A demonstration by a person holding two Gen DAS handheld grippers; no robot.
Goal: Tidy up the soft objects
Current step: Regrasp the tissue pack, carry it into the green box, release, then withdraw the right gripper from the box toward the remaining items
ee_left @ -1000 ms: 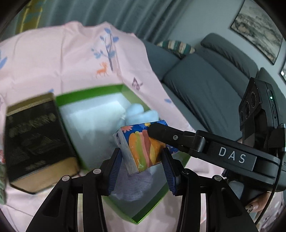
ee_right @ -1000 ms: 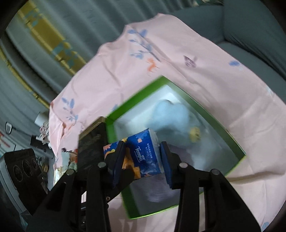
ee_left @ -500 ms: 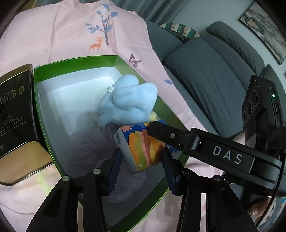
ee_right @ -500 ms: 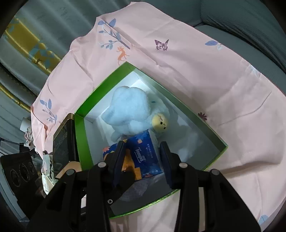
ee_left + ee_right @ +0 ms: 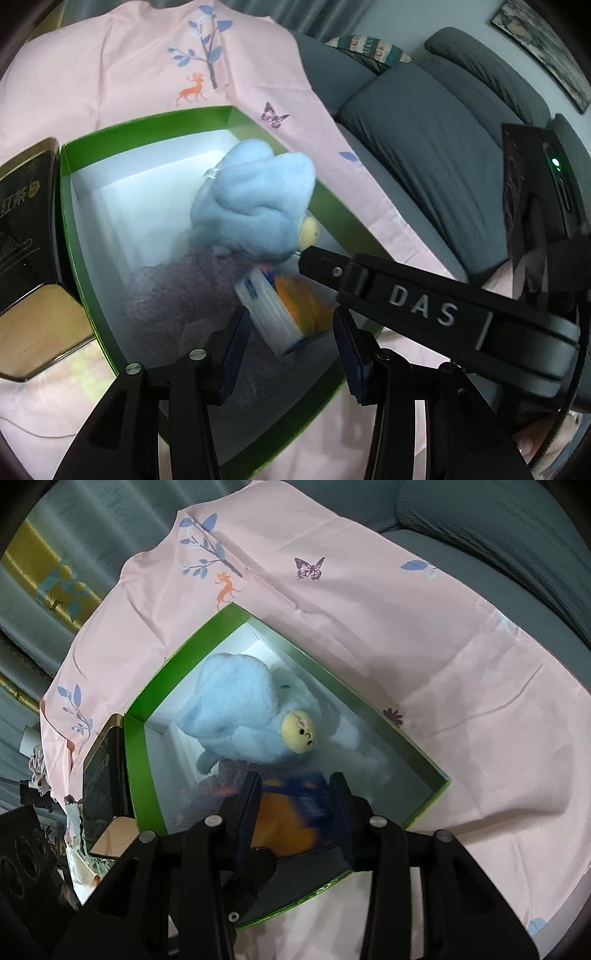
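Note:
A green box [image 5: 66, 206] with a white inside lies on a pink cloth. In it are a light blue plush toy [image 5: 255, 206] with a yellow face and a purple fuzzy cloth [image 5: 177, 291]. A colourful tissue pack [image 5: 284, 314] sits low in the box beside the plush. My left gripper [image 5: 291, 350] is open, its pads apart on either side of the pack. My right gripper [image 5: 295, 812] straddles the same pack [image 5: 288, 823], which looks blurred; its pads stand close to the pack's sides. The plush [image 5: 243, 709] and box [image 5: 136, 760] also show there.
A black tea tin [image 5: 26, 236] stands against the box's left wall. The pink printed cloth [image 5: 147, 74] covers a grey sofa [image 5: 424, 140]. A striped cushion [image 5: 365, 48] lies at the back. Clutter [image 5: 37, 775] sits off the cloth's left edge.
Both grippers have carried the tissue pack down into the box. My left jaws have opened off the pack. The pack has tipped and now rests by the plush.

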